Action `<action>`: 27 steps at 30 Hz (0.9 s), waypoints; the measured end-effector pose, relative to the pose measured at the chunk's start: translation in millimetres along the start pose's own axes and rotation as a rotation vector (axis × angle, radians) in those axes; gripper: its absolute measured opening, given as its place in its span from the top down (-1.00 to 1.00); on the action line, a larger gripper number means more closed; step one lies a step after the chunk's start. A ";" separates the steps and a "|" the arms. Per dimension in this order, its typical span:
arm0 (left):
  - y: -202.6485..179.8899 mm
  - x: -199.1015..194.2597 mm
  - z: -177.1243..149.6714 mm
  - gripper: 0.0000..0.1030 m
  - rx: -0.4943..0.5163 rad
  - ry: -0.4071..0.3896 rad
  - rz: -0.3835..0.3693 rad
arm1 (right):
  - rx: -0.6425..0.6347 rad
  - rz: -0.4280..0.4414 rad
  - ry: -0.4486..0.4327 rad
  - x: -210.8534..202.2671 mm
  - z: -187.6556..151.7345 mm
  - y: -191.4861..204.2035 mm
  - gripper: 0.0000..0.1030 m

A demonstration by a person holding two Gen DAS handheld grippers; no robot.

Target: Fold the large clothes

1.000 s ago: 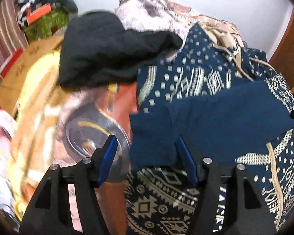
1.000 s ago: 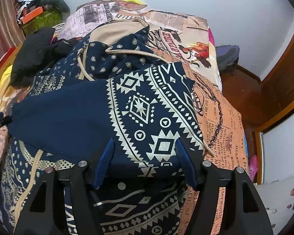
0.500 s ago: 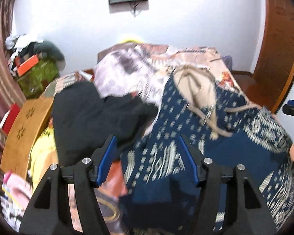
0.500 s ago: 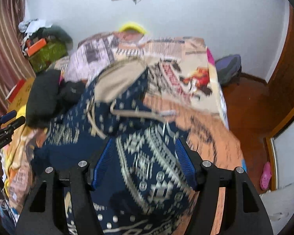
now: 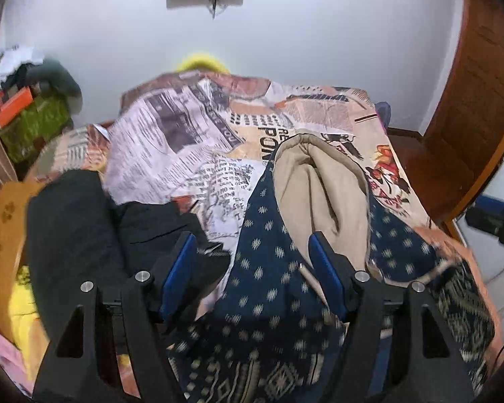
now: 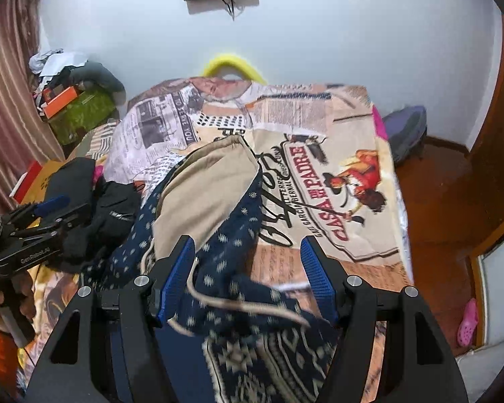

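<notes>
A navy hoodie (image 5: 268, 268) with pale patterns lies on the bed, its beige-lined hood (image 5: 319, 181) towards the far wall. My left gripper (image 5: 250, 245) hovers above the hoodie's left side. Its jaws are opening and the pads touch nothing. In the right wrist view the hoodie (image 6: 238, 231) and its drawcord (image 6: 252, 305) lie under my right gripper (image 6: 247, 248), which stands open with nothing between its pads. The left gripper (image 6: 43, 221) shows at that view's left edge, held in a hand. The right gripper (image 5: 497, 215) shows at the far right of the left wrist view.
A black garment (image 5: 74, 228) lies bunched left of the hoodie. The newspaper-print bedspread (image 6: 336, 174) covers the far half of the bed. A cardboard piece (image 5: 0, 235) and piled bags (image 5: 33, 124) stand at the left. On the right are a wooden door (image 5: 480, 100) and a pink shoe (image 6: 468, 319).
Both grippers have risen and drawn back from the hoodie. The views now take in the whole bed and the far wall. The folded sleeve has slipped low, mostly out of view.
</notes>
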State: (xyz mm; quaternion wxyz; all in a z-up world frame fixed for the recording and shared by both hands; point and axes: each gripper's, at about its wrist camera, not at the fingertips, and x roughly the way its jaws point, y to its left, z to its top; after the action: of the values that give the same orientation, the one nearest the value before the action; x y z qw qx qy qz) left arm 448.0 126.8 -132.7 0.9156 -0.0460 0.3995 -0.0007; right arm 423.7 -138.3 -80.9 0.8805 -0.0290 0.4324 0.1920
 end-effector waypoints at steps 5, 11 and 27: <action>7.5 59.6 12.3 -0.32 -0.102 0.113 -0.046 | 0.047 0.005 0.065 47.1 17.6 -6.1 -0.20; 13.3 115.3 9.4 -0.32 -0.196 0.216 -0.086 | 0.112 0.011 0.154 99.8 30.6 -16.4 -0.20; 16.5 119.5 8.3 0.79 -0.210 0.228 -0.181 | 0.410 0.244 0.283 150.6 25.9 -36.2 0.79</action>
State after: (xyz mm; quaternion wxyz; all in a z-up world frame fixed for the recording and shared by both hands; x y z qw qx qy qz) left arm 534.8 139.4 -215.8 0.8507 -0.1766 0.4929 -0.0464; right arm 539.5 -119.0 -185.2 0.7692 0.1755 0.5814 0.1990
